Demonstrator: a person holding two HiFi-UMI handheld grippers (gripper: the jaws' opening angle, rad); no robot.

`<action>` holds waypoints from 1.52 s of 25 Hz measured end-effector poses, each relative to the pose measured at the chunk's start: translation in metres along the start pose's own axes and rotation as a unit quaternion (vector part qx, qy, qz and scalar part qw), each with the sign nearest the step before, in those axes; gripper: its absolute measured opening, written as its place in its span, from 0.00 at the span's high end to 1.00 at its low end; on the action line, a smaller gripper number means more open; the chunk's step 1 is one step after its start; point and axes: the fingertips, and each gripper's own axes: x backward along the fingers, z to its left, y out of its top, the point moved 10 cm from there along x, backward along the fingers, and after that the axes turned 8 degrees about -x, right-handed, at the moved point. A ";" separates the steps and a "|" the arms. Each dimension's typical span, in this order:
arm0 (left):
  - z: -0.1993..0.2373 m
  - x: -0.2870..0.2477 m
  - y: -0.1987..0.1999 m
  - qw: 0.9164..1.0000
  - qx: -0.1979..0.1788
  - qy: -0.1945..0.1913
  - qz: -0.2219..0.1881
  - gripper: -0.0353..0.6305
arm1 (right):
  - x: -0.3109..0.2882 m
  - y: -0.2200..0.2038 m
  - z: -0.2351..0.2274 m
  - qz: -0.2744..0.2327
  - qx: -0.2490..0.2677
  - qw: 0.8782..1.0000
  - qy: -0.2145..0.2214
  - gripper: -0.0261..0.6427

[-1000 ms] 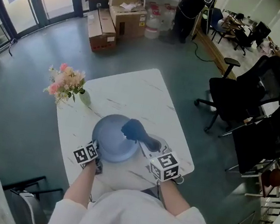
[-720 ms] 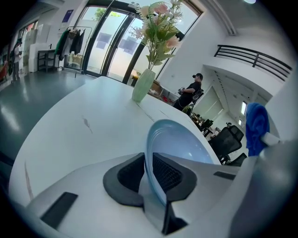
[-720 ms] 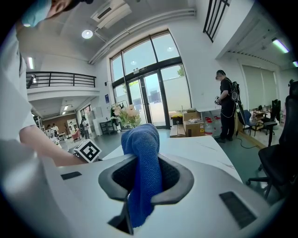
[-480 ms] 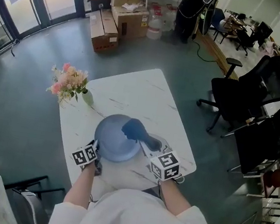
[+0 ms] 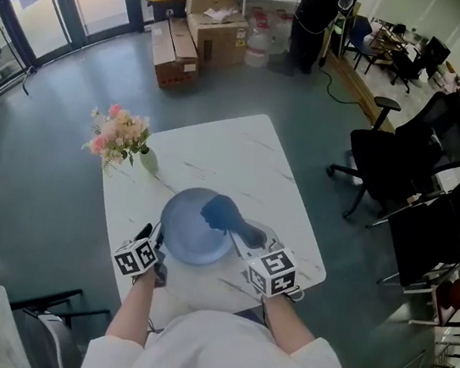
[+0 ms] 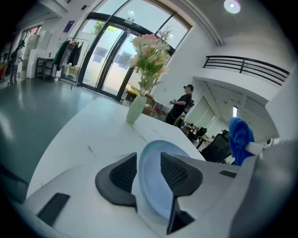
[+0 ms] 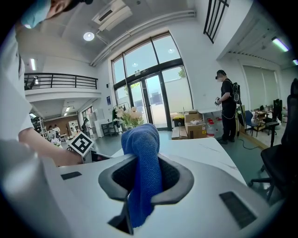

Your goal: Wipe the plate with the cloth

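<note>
The head view looks steeply down from above the table's (image 5: 234, 154) near edge. Both gripper views sit low, close to the plate (image 5: 190, 235), facing far; all three share the flowers (image 5: 118, 132).

No legible txt, nos. or brand names anywhere. Marker cubes, left (image 5: 137, 257) & right (image 5: 273, 271), near edge of table: only black/white square patterns, no letters or digits. Cardboard boxes (image 5: 220, 38) at far side of room: any print too small to read. Small blue sign (image 6: 69, 25) high up by the glass doors, far left: too blurred to make out.
</note>
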 end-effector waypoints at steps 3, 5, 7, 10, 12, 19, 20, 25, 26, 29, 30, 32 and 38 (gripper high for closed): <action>-0.012 0.009 0.012 0.999 -0.046 -0.017 -0.019 0.71 | 0.001 0.000 0.001 -0.002 0.000 1.000 -0.003 0.82; -0.019 0.015 0.019 0.997 -0.070 -0.027 -0.032 0.71 | 0.002 -0.001 0.002 -0.003 -0.001 1.000 -0.004 0.82; -0.026 0.023 0.026 0.995 -0.085 -0.038 -0.048 0.72 | 0.002 -0.002 0.004 -0.005 -0.001 1.000 -0.004 0.82; -0.034 0.037 0.037 0.991 -0.098 -0.051 -0.080 0.76 | 0.004 -0.003 0.006 -0.006 -0.001 1.000 -0.004 0.82; -0.039 0.046 0.043 0.988 -0.105 -0.059 -0.098 0.78 | 0.004 -0.005 0.008 -0.006 -0.003 1.000 -0.005 0.82; -0.059 0.073 0.054 0.972 -0.170 -0.071 -0.145 0.83 | 0.007 -0.007 0.014 -0.009 -0.005 1.000 -0.006 0.82; -0.063 0.076 0.054 0.970 -0.180 -0.074 -0.148 0.83 | 0.007 -0.007 0.015 -0.009 -0.005 1.000 -0.006 0.82; -0.074 0.086 0.052 0.963 -0.204 -0.089 -0.151 0.85 | 0.010 -0.009 0.021 -0.011 -0.010 1.000 -0.007 0.82; -0.075 0.088 0.052 0.962 -0.205 -0.092 -0.152 0.86 | 0.010 -0.009 0.022 -0.011 -0.010 1.000 -0.008 0.82; -0.078 0.095 0.049 0.959 -0.215 -0.099 -0.157 0.87 | 0.012 -0.012 0.026 -0.012 -0.010 1.000 -0.009 0.82; -0.078 0.097 0.049 0.958 -0.219 -0.101 -0.158 0.87 | 0.012 -0.013 0.028 -0.012 -0.010 1.000 -0.010 0.82; -0.078 0.100 0.047 0.956 -0.222 -0.106 -0.158 0.88 | 0.013 -0.015 0.030 -0.014 -0.011 1.000 -0.012 0.82; -0.079 0.110 0.039 0.955 -0.221 -0.126 -0.154 0.89 | 0.015 -0.022 0.037 -0.017 -0.014 1.000 -0.019 0.82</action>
